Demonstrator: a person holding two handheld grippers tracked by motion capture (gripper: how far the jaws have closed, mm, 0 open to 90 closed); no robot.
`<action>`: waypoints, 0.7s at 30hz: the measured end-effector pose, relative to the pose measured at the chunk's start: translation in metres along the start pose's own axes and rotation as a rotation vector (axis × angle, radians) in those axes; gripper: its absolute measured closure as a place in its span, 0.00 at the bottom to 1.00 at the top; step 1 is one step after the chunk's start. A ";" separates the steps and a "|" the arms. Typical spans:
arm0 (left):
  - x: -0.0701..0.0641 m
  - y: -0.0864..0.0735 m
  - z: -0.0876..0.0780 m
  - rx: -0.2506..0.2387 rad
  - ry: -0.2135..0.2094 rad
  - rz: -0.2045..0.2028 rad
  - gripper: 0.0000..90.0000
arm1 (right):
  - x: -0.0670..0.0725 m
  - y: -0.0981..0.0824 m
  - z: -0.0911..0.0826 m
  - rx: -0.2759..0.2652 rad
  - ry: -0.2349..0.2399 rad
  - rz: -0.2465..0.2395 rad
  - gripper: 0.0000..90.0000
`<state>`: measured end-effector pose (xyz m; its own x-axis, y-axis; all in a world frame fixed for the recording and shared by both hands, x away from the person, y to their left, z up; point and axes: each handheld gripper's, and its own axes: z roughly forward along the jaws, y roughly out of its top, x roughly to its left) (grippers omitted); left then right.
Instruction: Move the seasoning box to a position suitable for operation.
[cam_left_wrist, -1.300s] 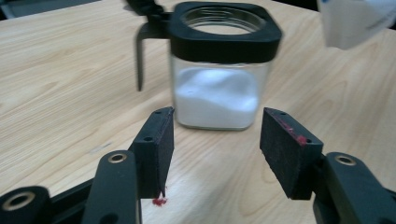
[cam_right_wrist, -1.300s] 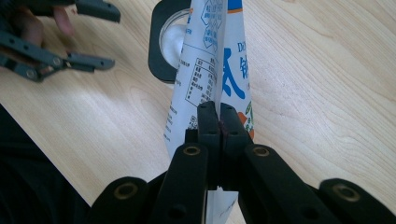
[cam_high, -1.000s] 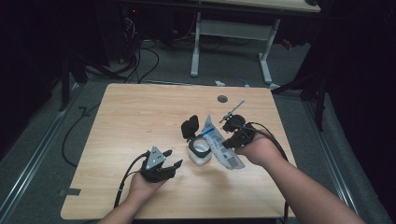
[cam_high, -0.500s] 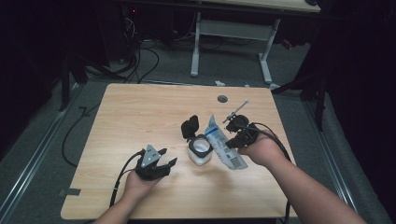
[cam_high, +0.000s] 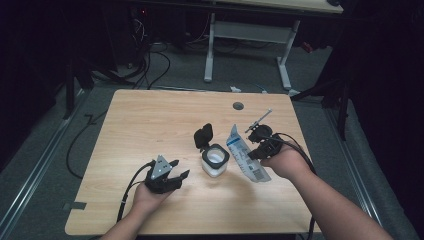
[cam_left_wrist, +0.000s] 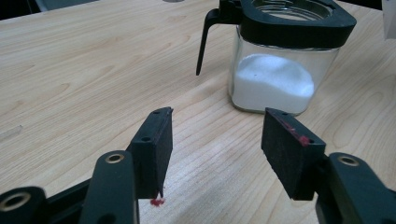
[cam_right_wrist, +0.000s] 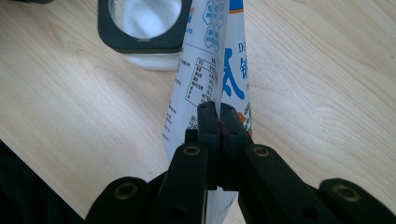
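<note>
Little has moved: left gripper (cam_high: 172, 176) gapes, right gripper (cam_high: 256, 150) clamps packet (cam_high: 245, 159)

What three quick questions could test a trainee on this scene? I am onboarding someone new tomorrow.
1. True or false: the right gripper is shut on the white printed plastic pouch.
2. What fills the lower part of the square glass jar with the black flip-up lid?
A. white powder
B. brown beans
C. nothing
3. How do the jaws of the left gripper stand, and is anything between them?

Key
1. True.
2. A.
3. Open, with nothing between them; the jar stands ahead of them on the light wooden table.
</note>
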<state>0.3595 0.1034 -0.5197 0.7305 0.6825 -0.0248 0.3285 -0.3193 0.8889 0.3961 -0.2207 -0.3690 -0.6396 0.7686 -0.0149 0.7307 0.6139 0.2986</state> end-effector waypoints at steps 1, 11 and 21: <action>0.000 0.000 0.000 0.000 0.001 0.000 0.48 | 0.000 -0.001 0.000 0.007 0.002 0.027 1.00; 0.000 -0.001 0.000 0.004 0.001 -0.006 0.49 | -0.015 -0.011 0.007 0.001 -0.011 0.039 1.00; 0.001 -0.001 0.002 0.016 -0.009 -0.018 0.50 | -0.035 -0.021 0.013 -0.006 -0.039 0.071 1.00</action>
<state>0.3608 0.1029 -0.5221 0.7298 0.6822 -0.0448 0.3511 -0.3177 0.8808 0.4065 -0.2585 -0.3868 -0.5762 0.8167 -0.0306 0.7724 0.5564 0.3064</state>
